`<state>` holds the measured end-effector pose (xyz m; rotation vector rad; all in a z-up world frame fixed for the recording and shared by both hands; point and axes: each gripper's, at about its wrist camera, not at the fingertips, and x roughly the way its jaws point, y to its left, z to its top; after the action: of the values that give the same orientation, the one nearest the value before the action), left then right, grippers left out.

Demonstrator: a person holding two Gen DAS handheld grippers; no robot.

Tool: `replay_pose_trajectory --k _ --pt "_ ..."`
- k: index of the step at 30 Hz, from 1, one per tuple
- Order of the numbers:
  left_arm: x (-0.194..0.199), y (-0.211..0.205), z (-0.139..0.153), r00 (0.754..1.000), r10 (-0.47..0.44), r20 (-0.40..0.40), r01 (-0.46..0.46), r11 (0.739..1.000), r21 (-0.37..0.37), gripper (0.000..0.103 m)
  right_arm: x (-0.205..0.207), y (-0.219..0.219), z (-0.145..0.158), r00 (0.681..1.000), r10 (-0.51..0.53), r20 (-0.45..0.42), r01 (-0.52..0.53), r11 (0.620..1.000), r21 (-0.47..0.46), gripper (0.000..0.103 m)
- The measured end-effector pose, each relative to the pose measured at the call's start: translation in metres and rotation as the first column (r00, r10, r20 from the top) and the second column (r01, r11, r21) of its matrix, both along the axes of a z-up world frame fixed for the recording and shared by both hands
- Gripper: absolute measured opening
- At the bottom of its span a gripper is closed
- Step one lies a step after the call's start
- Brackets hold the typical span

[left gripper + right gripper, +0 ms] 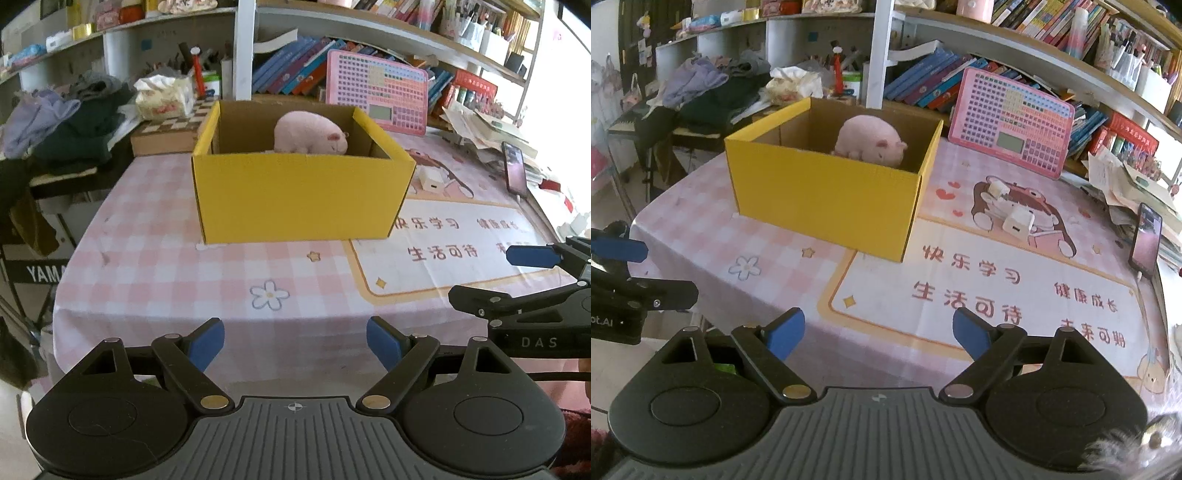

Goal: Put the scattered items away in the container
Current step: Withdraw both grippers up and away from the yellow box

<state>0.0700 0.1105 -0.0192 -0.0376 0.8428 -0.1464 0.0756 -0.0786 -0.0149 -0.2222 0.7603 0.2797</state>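
Note:
A yellow cardboard box (pixel 299 195) (pixel 827 206) stands on the pink checked tablecloth. A pink plush pig (pixel 312 133) (pixel 871 142) lies inside it. A white charger block (pixel 1017 223) (pixel 431 181) lies on the mat to the right of the box, with a smaller white plug (pixel 997 190) behind it. My left gripper (pixel 295 345) is open and empty, near the table's front edge. My right gripper (pixel 879 336) is open and empty, to the right of the left one; it also shows in the left wrist view (pixel 491 277).
A pink keyboard toy (pixel 1012 125) leans on books behind the box. A phone (pixel 1145 240) lies at the right edge beside paper piles. Clothes (pixel 74 122), a tissue pack (pixel 166 99) and a chessboard box (pixel 166 133) sit at the back left.

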Motion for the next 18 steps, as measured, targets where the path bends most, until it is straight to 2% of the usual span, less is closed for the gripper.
replay_pose_trajectory --k 18 --pt "0.001 -0.016 -0.017 0.997 -0.057 -0.057 0.055 0.998 -0.030 0.087 -0.010 -0.015 -0.007 0.998 -0.048 -0.040 0.047 0.998 -0.029 0.088"
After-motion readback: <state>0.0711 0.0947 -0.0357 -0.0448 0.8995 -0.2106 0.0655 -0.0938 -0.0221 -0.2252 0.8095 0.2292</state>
